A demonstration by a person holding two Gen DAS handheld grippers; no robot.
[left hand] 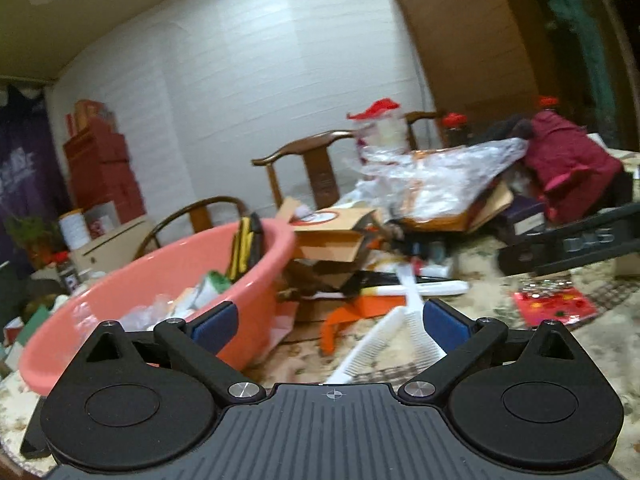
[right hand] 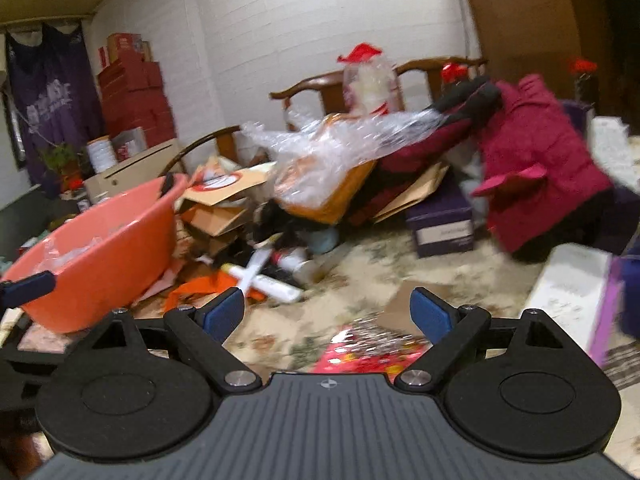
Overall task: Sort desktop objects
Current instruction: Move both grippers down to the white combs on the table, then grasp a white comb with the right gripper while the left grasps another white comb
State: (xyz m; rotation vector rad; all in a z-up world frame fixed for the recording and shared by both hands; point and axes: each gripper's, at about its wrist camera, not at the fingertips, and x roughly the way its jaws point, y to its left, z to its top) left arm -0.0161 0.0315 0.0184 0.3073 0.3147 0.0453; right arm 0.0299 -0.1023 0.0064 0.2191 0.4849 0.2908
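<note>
Glossy plastic basin [left hand: 256, 280] – crinkly clear film [right hand: 340, 140]

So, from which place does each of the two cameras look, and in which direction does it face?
Left wrist: sits on the left gripper, faces across the table at the white combs; its open fingers show, with the pink basin on the left.
Right wrist: sits on the right gripper, faces the red foil packet; its open fingers show, plus one finger of the left gripper at the left edge.
Both see the basin, the cardboard pile and the maroon jacket.
</note>
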